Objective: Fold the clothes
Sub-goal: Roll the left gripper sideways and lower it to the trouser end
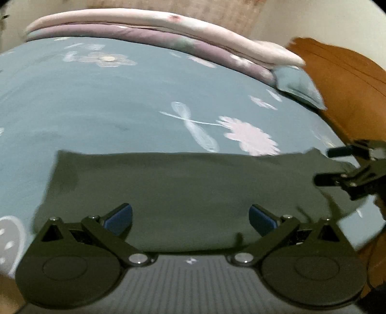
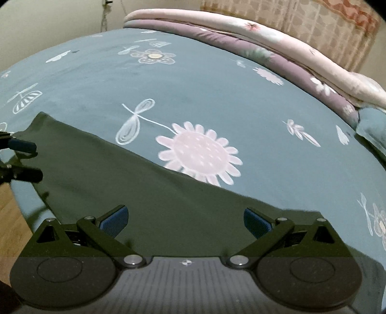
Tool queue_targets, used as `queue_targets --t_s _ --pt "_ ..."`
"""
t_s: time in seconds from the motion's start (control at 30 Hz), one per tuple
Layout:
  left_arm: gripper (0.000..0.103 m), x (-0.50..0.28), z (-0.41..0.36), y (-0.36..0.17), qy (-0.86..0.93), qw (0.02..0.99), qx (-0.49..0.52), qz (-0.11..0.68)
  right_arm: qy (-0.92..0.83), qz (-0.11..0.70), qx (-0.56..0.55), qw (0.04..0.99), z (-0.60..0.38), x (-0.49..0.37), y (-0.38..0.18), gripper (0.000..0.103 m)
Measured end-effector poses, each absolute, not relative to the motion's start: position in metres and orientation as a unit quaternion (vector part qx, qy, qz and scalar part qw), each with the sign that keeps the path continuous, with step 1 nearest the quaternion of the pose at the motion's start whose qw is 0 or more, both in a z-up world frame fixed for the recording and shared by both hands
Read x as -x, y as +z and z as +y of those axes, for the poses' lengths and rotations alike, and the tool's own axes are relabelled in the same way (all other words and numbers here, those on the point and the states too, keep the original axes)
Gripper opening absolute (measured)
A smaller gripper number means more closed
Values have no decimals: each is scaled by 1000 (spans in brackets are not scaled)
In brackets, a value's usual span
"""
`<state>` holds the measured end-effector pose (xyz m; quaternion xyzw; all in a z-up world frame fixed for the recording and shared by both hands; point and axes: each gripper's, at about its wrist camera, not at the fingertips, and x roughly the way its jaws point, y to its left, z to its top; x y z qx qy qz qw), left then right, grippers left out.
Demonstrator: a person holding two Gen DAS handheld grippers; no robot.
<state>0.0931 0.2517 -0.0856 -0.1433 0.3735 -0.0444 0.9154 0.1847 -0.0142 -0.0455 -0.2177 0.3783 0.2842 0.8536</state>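
A dark green garment lies flat on the blue-grey flowered bedsheet, near the bed's front edge. My left gripper hovers over its near part, open, with nothing between the blue pads. The right gripper shows at the right of the left wrist view, open, by the garment's right corner. In the right wrist view the same garment runs diagonally. My right gripper stands open above it, empty. The left gripper appears open at the far left edge.
Folded pink and purple quilts lie along the far side of the bed. A blue-grey pillow sits at the right, beside an orange-brown headboard. Wooden floor shows past the bed's left edge. A patterned curtain hangs behind.
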Motion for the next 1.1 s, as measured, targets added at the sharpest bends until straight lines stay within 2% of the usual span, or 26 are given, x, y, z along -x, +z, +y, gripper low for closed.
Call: queue_targets --t_s 0.37,0.63,0.77,1.1 --pt "102 -78 295 -87 14 912 183 368 301 376 237 844 8 -188 -46 103" --pt "102 -120 293 -71 -8 932 176 316 304 384 242 837 18 -191 -50 103" --pt "102 -136 297 -86 12 926 174 334 305 383 250 835 20 -187 -49 103" --pt "102 -127 310 -79 23 930 202 305 288 395 237 840 9 -193 -50 103"
